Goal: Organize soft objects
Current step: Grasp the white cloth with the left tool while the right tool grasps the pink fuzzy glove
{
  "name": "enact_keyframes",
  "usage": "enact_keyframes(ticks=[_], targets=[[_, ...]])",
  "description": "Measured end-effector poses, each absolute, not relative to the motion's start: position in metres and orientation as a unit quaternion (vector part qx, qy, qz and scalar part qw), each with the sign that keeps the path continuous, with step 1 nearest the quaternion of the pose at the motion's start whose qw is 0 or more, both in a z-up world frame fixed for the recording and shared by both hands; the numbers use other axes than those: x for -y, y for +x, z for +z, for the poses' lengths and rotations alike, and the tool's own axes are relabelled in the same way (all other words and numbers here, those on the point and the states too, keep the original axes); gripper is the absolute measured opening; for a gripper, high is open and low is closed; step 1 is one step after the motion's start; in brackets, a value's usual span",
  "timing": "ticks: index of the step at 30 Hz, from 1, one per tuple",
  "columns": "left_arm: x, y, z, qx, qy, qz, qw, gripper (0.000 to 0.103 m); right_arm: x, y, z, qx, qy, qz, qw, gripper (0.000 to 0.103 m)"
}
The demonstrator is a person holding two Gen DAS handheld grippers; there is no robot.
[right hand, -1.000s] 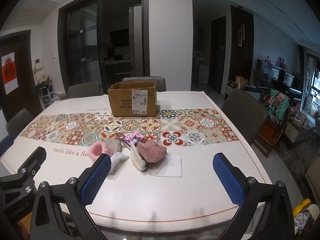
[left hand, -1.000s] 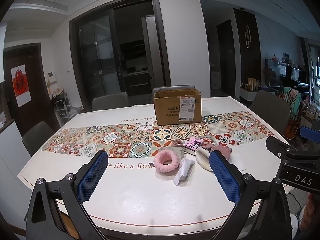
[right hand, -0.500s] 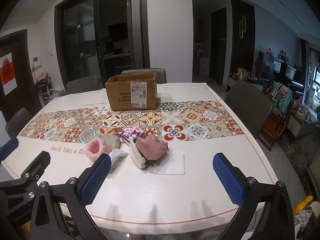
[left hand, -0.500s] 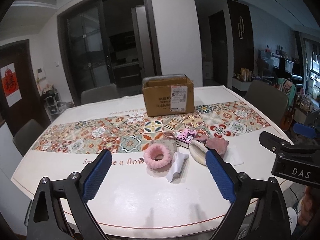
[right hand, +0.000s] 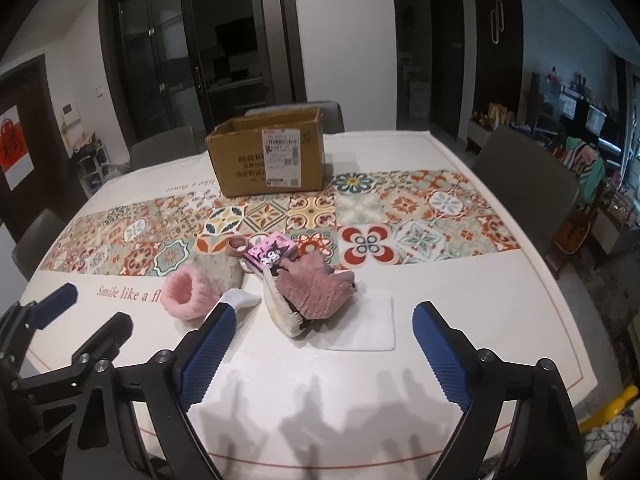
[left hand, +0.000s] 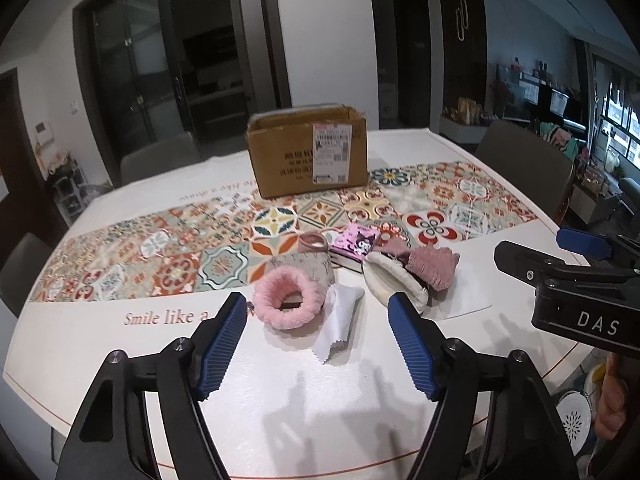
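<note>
**Both tools above the pile of soft things, nothing gripped**

The left tool (left hand: 318, 316) hangs over the near part of the surface (left hand: 280, 392), its blue-padded jaws apart and closing, with nothing pressed between them. Seen past its fingers lie a fluffy pink band (left hand: 286, 304) and a crumpled white cloth (left hand: 338, 320) just beside it, the two touching. The right tool (right hand: 320, 328) hangs likewise, jaws wide apart and closing, holding nothing.

The soft things sit in a loose cluster near the front edge of the patterned runner (right hand: 400, 216). Behind the pink band lies a grey printed pouch (right hand: 218, 272), and beyond that a small pink roll (right hand: 238, 245). A pink box with a cartoon face (right hand: 270, 254) rests at the middle of the group. To its right a cream slipper (right hand: 280, 308) lies tilted on its side, with a dusty-pink knitted piece (right hand: 316, 288) heaped on it. A flat white cloth (right hand: 372, 326) lies under and to the right of them.

Farther back on the surface stands an open cardboard box (right hand: 268, 156) with a shipping label, well apart from the cluster. Grey chairs (right hand: 524, 172) stand round the surface.
</note>
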State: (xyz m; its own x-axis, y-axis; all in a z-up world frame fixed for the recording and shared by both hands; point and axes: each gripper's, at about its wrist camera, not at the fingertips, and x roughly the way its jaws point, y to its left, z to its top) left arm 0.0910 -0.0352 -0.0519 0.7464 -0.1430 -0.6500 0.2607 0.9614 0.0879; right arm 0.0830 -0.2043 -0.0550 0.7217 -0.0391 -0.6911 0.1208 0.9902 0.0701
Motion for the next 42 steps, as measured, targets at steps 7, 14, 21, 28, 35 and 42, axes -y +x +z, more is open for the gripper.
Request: enact_keyframes(ticks=[7,14,21,28,35,42], targets=[[0.036,0.122,-0.072,-0.377,0.089,-0.140,0.911,0.063,0.204,0.115,-0.075,-0.403,0.070,-0.041,0.911,0.085],[0.039,0.151,-0.093,-0.413,0.096,-0.187,0.886,0.056,0.205,0.141,-0.094,-0.438,0.095,-0.054,0.892,0.079],[0.039,0.173,-0.114,-0.447,0.093,-0.221,0.862,0.047,0.203,0.161,-0.108,-0.458,0.113,-0.073,0.879,0.075],[0.047,0.179,-0.128,-0.476,0.086,-0.210,0.850,0.038,0.207,0.179,-0.122,-0.482,0.115,-0.060,0.866,0.072],[0.054,0.181,-0.140,-0.501,0.064,-0.172,0.846,0.036,0.216,0.195,-0.138,-0.502,0.112,-0.013,0.858,0.071],[0.052,0.188,-0.154,-0.522,0.034,-0.149,0.839,0.031,0.215,0.206,-0.146,-0.511,0.099,0.026,0.853,0.071]])
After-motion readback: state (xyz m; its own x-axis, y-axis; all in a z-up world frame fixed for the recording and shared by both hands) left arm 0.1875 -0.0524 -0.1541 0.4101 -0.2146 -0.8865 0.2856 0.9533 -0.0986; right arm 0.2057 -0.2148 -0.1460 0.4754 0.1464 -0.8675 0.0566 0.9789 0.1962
